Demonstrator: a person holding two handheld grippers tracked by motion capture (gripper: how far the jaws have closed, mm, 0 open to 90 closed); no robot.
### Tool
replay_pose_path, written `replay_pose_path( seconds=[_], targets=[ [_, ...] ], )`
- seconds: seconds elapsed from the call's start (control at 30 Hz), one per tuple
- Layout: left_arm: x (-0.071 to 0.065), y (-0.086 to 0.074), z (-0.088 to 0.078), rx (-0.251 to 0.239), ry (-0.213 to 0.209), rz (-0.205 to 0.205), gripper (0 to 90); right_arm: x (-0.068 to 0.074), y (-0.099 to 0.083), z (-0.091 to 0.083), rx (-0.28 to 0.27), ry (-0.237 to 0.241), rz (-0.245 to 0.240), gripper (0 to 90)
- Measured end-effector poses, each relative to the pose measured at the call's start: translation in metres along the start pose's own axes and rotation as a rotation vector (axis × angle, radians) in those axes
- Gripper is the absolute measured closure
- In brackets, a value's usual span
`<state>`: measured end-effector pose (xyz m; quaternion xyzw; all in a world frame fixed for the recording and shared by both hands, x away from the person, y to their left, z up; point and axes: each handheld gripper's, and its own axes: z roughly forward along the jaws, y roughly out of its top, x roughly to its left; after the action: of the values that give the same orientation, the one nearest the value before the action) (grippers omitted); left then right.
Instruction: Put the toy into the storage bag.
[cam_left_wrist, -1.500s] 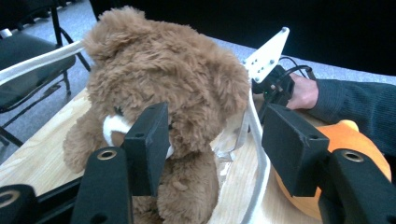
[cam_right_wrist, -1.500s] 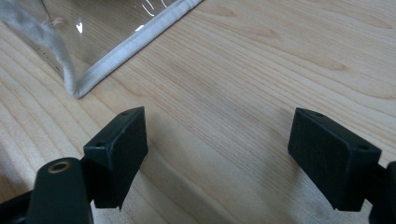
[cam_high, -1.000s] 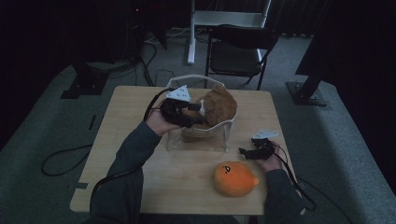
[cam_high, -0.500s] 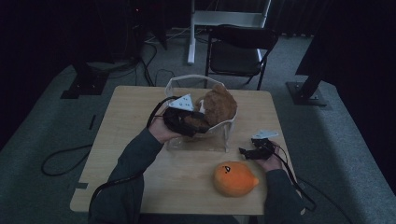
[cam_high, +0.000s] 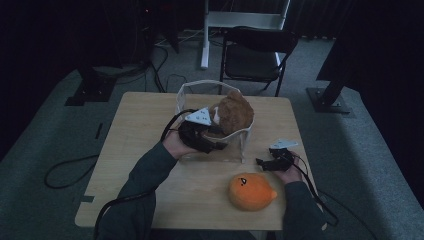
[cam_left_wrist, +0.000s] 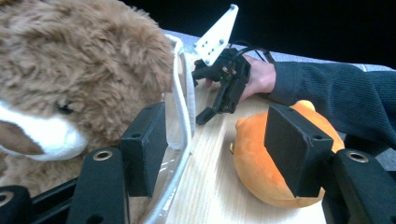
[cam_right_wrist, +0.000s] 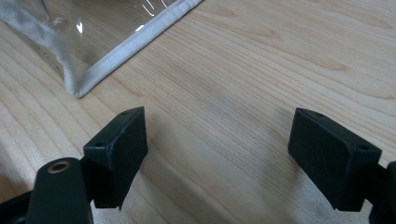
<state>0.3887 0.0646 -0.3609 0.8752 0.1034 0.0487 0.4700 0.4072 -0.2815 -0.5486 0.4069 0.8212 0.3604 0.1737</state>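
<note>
Gaping wide, both tools (cam_high: 216, 146) (cam_high: 260, 162) grip nothing beside furry brown plush (cam_high: 234, 111).

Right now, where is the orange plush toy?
In the high view, the orange plush toy lies on the table's near right part, beside the right gripper.

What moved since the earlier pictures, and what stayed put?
The left gripper slid back along the clear bag's near side, away from the brown teddy and toward the person. Its jaws stand open, holding nothing. The teddy stayed in the bag. The right gripper, open on the table, and the orange plush toy stayed put.
</note>
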Motion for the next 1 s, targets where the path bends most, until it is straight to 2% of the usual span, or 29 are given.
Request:
replay_pose_path(
  seconds=[0.27, 0.57, 1.0],
  targets=[
    [-0.007, -0.004, 0.005, -0.002, -0.016, 0.009, 39.9, 0.0, 0.0, 0.0, -0.001, 0.0, 0.0, 18.9],
    [-0.018, -0.011, 0.016, 0.003, -0.043, 0.046, 40.1, 0.0, 0.0, 0.0, -0.001, -0.001, -0.001, 18.9],
    [-0.025, -0.015, 0.032, 0.013, -0.08, 0.052, 38.6, 0.0, 0.0, 0.0, -0.001, -0.001, -0.002, 18.8]
  ],
)
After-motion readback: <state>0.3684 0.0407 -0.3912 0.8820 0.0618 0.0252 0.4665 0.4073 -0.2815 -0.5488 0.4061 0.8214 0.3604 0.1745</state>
